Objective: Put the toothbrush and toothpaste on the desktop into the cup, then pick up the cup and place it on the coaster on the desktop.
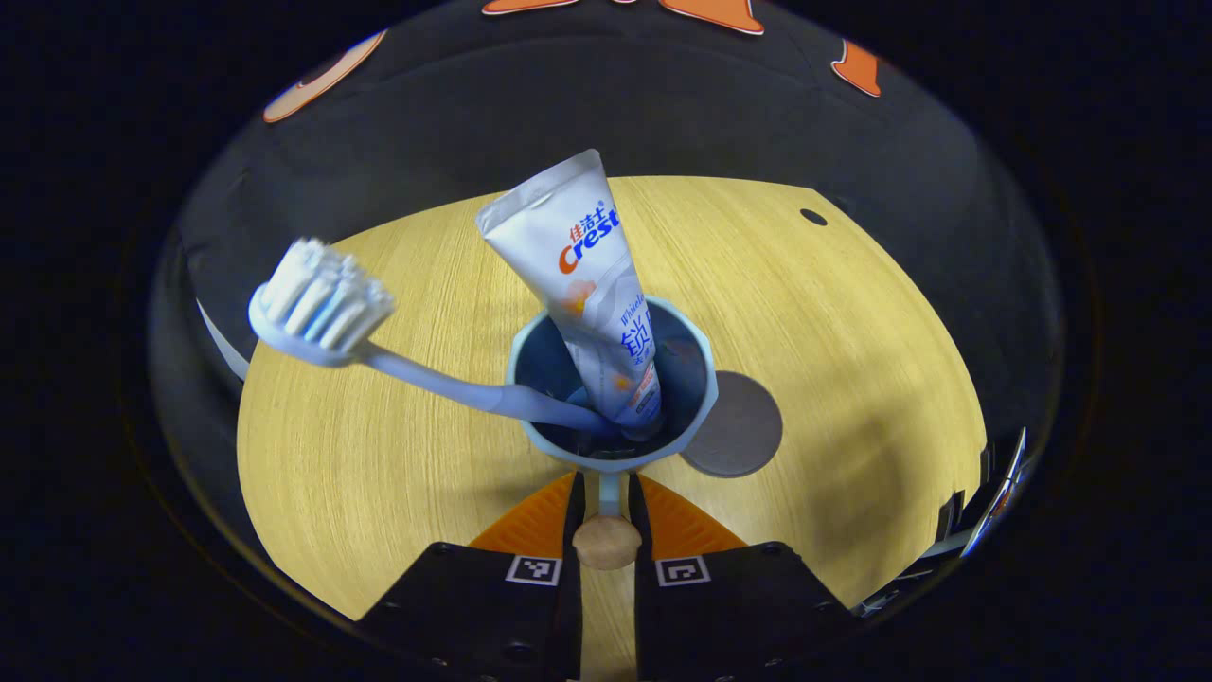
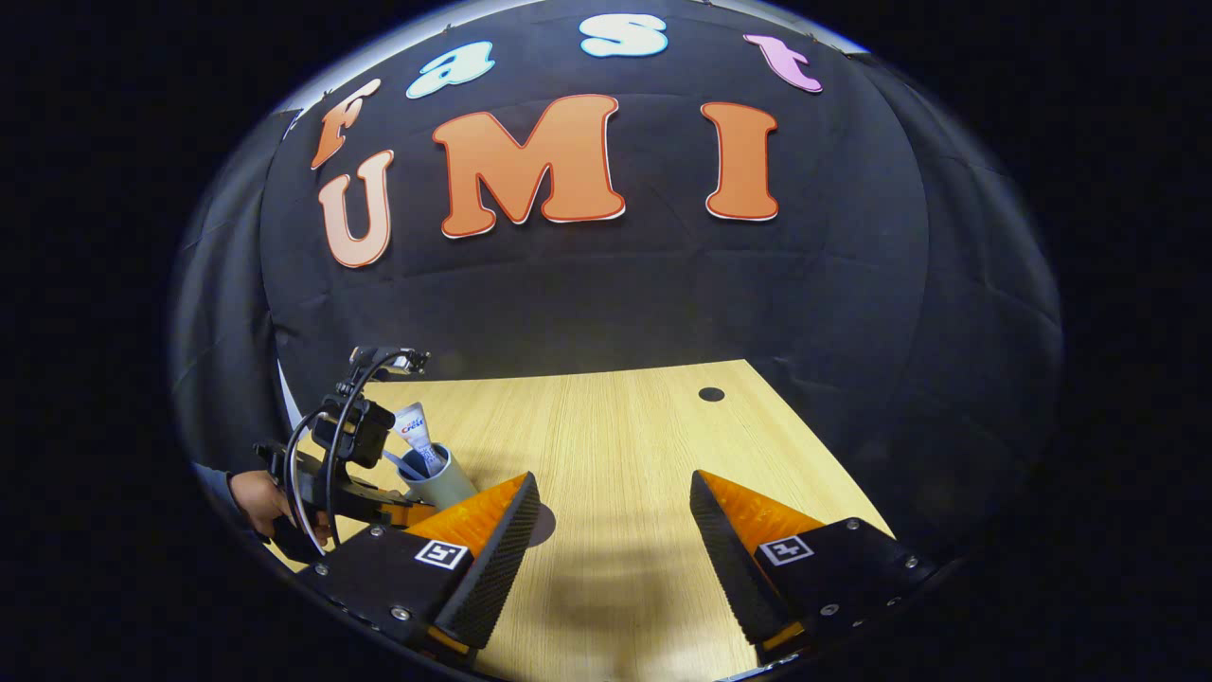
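While gripped, cup between fingers

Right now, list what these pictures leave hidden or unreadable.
- Coaster: left gripper view, near part behind the cup.
- Toothpaste cap and toothbrush handle end: sunk inside the cup.
- Cup handle: pinched in the left claw, mostly covered.
- Right gripper view: cup too small for detail.

Bright, sharp fisheye views; soft shadows on the desktop.
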Motion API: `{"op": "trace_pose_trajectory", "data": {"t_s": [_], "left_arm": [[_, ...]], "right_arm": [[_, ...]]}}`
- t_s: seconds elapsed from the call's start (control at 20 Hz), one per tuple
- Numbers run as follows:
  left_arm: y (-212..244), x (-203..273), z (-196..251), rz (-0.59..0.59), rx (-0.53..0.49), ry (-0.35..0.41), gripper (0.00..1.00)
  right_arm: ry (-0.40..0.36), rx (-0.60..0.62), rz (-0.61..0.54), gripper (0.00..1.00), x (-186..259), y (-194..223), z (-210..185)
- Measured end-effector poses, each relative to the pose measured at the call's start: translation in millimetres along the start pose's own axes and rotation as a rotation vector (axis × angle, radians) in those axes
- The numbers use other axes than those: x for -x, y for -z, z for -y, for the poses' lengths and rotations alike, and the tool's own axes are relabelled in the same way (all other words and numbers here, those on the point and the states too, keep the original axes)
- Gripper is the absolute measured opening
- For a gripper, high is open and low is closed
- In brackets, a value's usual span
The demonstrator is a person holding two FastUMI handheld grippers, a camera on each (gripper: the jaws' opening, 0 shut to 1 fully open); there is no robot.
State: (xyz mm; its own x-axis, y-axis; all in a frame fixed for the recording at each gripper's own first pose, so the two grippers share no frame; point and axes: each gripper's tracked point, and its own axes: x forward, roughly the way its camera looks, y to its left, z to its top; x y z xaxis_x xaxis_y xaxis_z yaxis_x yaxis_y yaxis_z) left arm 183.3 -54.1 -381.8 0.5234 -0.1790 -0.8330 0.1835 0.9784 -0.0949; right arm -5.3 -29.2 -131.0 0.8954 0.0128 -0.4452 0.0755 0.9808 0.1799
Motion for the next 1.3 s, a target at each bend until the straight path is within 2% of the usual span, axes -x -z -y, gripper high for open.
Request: {"op": "trace_pose_trajectory", "data": {"t_s": [0.5,0.95,1.2,1.3], "left_arm": [[1,0,-1,0.001,-0.031,0.073,0.22],[-1,3,-3,-0.007,-0.052,0.057,0.22],[-4,5,-2,-0.01,-0.081,0.068,0.3],[1,11,-1,-0.006,-0.081,0.073,0.43]], "right_arm": [[0.009,0.009,-0.018,0.96,1,6,25],[0.021,0.017,-0.042,0.96,2,13,41],[-0.003,0.026,-0.046,0.96,-2,13,34],[-0.018,0.037,-0.04,0.96,-3,10,28]]}}
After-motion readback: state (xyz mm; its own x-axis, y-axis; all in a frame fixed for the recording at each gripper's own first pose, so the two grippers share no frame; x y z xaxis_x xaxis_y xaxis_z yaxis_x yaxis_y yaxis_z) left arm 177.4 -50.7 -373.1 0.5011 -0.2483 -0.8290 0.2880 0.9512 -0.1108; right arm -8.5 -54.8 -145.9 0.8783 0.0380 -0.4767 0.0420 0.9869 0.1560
